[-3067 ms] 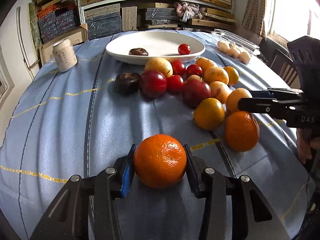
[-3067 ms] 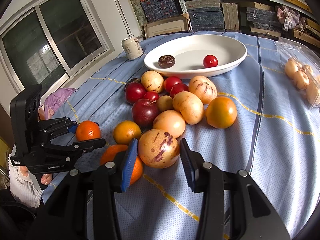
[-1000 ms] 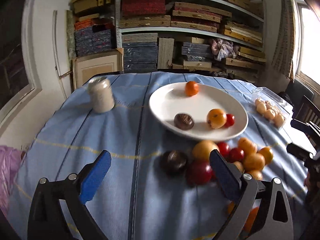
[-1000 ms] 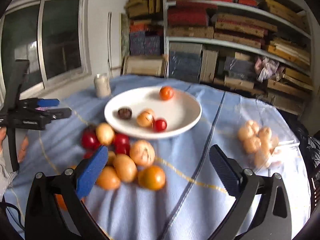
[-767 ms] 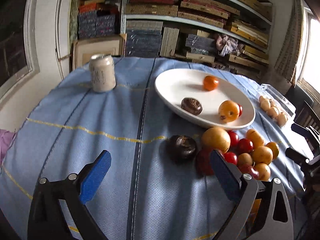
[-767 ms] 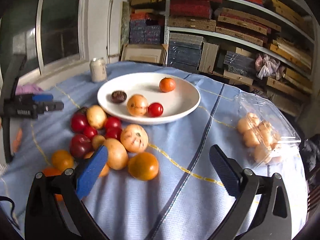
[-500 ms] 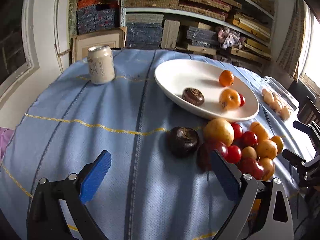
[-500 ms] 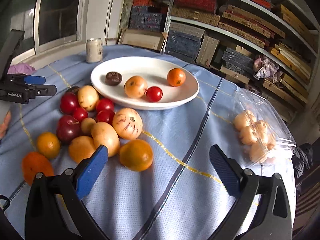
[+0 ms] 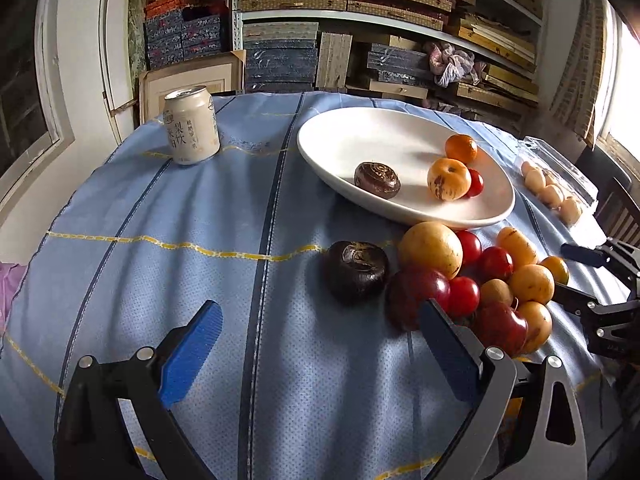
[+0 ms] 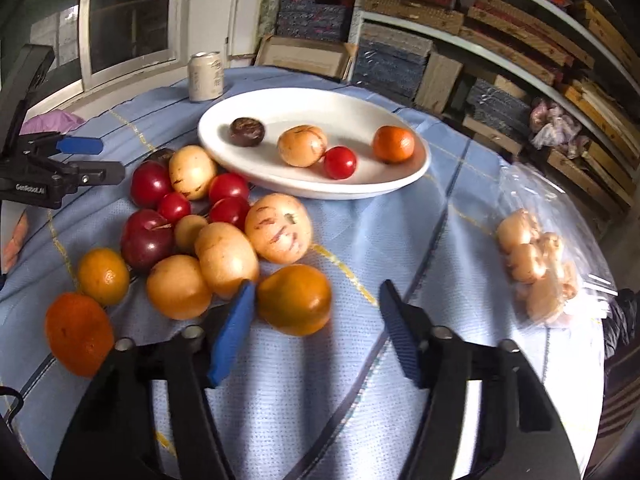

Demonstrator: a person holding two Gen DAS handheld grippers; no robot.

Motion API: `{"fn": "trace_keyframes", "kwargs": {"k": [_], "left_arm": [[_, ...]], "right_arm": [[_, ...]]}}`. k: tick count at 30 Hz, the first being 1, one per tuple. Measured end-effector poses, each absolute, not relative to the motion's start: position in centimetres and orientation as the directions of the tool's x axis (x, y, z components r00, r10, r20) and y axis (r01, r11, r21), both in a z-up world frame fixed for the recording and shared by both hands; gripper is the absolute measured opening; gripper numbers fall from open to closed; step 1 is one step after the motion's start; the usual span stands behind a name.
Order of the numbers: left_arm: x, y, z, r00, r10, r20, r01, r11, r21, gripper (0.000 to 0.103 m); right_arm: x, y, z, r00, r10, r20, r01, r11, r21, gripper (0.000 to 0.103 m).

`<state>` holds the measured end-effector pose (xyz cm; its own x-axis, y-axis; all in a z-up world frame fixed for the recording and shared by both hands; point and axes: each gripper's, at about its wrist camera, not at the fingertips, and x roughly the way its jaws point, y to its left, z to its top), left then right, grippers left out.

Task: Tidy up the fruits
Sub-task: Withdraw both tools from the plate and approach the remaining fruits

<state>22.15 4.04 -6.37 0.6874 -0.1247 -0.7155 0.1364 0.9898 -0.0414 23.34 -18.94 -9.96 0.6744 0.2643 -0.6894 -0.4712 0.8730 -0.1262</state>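
Note:
A white oval plate (image 9: 400, 210) (image 10: 320, 191) holds a dark brown fruit (image 9: 377, 180), a streaked yellow fruit (image 10: 302, 146), a red cherry tomato (image 10: 340, 163) and a mandarin (image 10: 393, 144). In front of it lies a pile of red, yellow and orange fruit (image 10: 224, 232). My left gripper (image 9: 320, 344) is open and empty, with a dark round fruit (image 9: 357, 270) just ahead of it. My right gripper (image 10: 318, 320) is closing; an orange-yellow fruit (image 10: 294, 298) sits between its jaws beside the left pad, and the right pad is still clear of it.
A drink can (image 9: 191, 128) (image 10: 206, 76) stands at the far left of the blue cloth. A clear plastic box of pale round pieces (image 9: 552, 192) (image 10: 536, 264) lies to the right. Packed shelves rise behind the table, with a chair (image 9: 618, 208) at its right edge.
The mandarin and streaked fruit once held now lie on the plate. Both grippers have sunk toward the pile. The right jaws, wide before, have narrowed around the orange-yellow fruit.

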Motion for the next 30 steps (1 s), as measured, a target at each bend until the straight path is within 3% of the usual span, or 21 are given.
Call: {"fn": "trace_keyframes", "kwargs": {"k": [1, 13, 22, 24, 26, 30], "left_arm": [[22.2, 4.0, -6.4, 0.685, -0.124, -0.718, 0.138, 0.990, -0.040, 0.099], [22.3, 3.5, -6.4, 0.696, -0.130, -0.706, 0.161, 0.987, -0.023, 0.099], [22.8, 2.4, -6.1, 0.754, -0.049, -0.655, 0.167, 0.979, 0.119, 0.099], [22.8, 2.8, -6.0, 0.744, -0.065, -0.665, 0.169, 0.981, 0.093, 0.099], [21.8, 2.6, -5.5, 0.751, -0.163, -0.640, 0.239, 0.970, 0.033, 0.099], [21.0, -1.1, -6.0, 0.778, -0.134, -0.614, 0.310, 0.932, 0.190, 0.099]], "right_arm": [[23.4, -18.6, -10.1, 0.666, 0.263, -0.698, -0.482, 0.866, -0.134, 0.040], [23.0, -18.1, -10.4, 0.685, 0.224, -0.693, -0.472, 0.862, -0.187, 0.040], [23.3, -18.6, -10.4, 0.663, 0.255, -0.704, -0.480, 0.866, -0.139, 0.040], [23.5, -18.7, -10.4, 0.659, 0.257, -0.707, -0.481, 0.866, -0.133, 0.040], [23.6, -18.7, -10.5, 0.656, 0.257, -0.710, -0.482, 0.866, -0.132, 0.040], [23.8, -18.6, -10.5, 0.651, 0.255, -0.715, -0.482, 0.866, -0.131, 0.040]]}}
